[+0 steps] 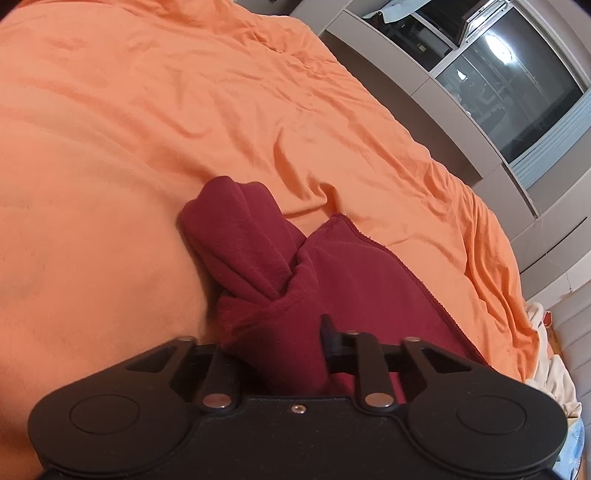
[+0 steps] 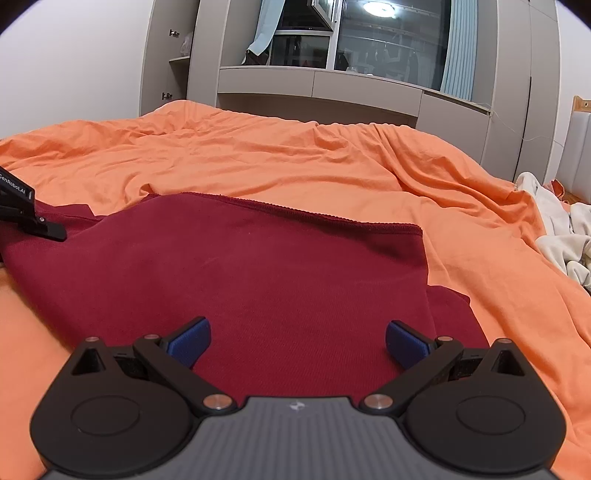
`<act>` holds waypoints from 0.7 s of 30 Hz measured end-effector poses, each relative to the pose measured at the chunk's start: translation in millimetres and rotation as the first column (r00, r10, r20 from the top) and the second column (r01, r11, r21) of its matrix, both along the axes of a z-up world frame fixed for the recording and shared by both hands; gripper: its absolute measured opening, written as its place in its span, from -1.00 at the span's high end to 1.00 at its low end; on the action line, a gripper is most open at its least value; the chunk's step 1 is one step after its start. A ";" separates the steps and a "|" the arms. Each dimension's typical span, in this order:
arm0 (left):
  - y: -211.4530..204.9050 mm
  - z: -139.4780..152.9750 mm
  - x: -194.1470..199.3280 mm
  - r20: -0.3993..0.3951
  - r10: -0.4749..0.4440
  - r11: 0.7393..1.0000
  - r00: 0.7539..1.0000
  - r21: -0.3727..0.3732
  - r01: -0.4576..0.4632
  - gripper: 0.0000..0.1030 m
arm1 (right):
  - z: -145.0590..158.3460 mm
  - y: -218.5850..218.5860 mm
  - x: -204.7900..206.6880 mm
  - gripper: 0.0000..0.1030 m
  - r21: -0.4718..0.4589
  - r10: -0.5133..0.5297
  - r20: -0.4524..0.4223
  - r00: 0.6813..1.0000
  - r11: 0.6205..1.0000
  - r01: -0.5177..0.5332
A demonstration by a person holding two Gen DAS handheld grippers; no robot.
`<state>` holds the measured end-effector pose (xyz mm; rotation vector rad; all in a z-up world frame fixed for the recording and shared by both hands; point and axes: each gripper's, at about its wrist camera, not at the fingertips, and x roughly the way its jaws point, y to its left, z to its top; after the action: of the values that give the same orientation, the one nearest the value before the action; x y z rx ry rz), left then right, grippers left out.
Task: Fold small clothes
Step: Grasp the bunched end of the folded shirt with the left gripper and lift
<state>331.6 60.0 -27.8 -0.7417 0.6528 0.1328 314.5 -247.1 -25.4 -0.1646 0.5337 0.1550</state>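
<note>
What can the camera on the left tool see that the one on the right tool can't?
Only the left wrist view shows the left hand-held gripper shut on a bunched, twisted fold of the dark red knit garment. Only the right wrist view shows the right hand-held gripper open over the garment's flat spread part, plus its whole stitched far hem. Both show the wrinkled orange bedsheet, the dark window and the rumpled cream-white cloth heap.

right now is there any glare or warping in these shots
Left wrist view: a ceiling lamp reflection glares in the window, and fisheye bends the orange bedsheet. Right wrist view: the same lamp glare up top, cabinet lines bowed, red garment evenly lit.
</note>
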 end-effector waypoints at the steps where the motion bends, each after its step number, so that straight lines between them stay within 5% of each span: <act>1: -0.2 0.3 -1.1 0.002 0.002 1.000 1.000 0.002 -0.002 0.63 | -0.2 0.2 0.0 -1.00 -0.001 0.000 0.000 1.000 1.000 0.000; 5: -5.5 8.1 1.6 0.015 -0.012 0.998 1.000 0.058 0.011 0.74 | -1.6 0.4 0.0 -1.00 0.001 0.000 -0.004 1.000 1.000 0.000; 11: -33.0 38.2 15.1 0.084 -0.131 0.954 0.988 0.283 0.103 0.77 | 2.2 -5.4 2.2 -1.00 0.026 0.004 -0.018 1.000 1.000 -0.003; 14: -49.4 59.4 22.7 0.130 -0.219 0.912 0.967 0.380 0.155 0.78 | 15.0 -21.3 5.4 -1.00 0.054 -0.006 -0.055 0.998 0.999 0.009; 18: -79.5 86.0 31.4 0.150 -0.339 0.845 0.929 0.482 0.230 0.78 | 37.5 -57.8 3.5 -1.00 0.011 -0.126 0.002 0.992 0.992 0.126; 21: -112.0 105.0 35.2 0.130 -0.436 0.773 0.891 0.560 0.297 0.78 | 49.6 -88.5 4.6 -1.00 0.009 -0.198 0.008 0.980 0.980 0.198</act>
<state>366.8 -52.0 77.2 -0.0772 0.4703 -0.1469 319.1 -335.5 24.1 -0.1036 0.5379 -0.0372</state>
